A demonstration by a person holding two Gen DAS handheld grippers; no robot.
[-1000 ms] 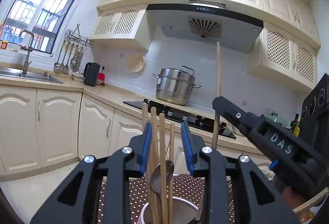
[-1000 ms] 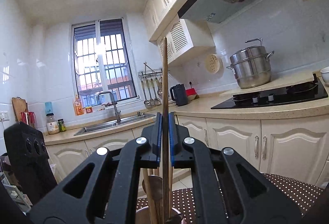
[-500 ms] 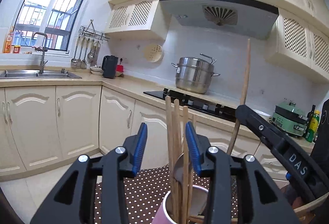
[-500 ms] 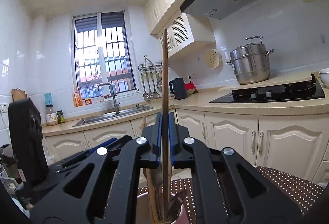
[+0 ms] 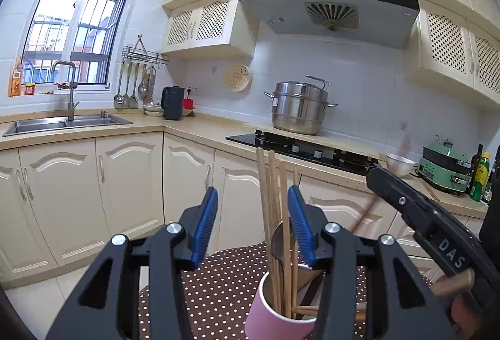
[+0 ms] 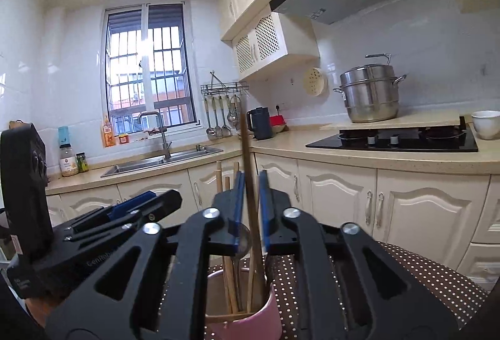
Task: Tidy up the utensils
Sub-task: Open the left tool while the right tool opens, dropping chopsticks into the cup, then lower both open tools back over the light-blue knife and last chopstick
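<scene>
Both sets of jaws have just been opening: the right gripper (image 6: 250, 209) frees a long wooden stick (image 6: 248, 184) into the pink cup (image 6: 250, 324); the left gripper (image 5: 253, 227) stands apart around the chopsticks (image 5: 275, 215), pressing nothing.

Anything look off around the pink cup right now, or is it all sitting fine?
One thing: the long wooden stick leans askew in the pink cup instead of standing with the chopsticks. The right gripper has just been opening around it, pads no longer pressing. Nothing spilled or broken.
</scene>
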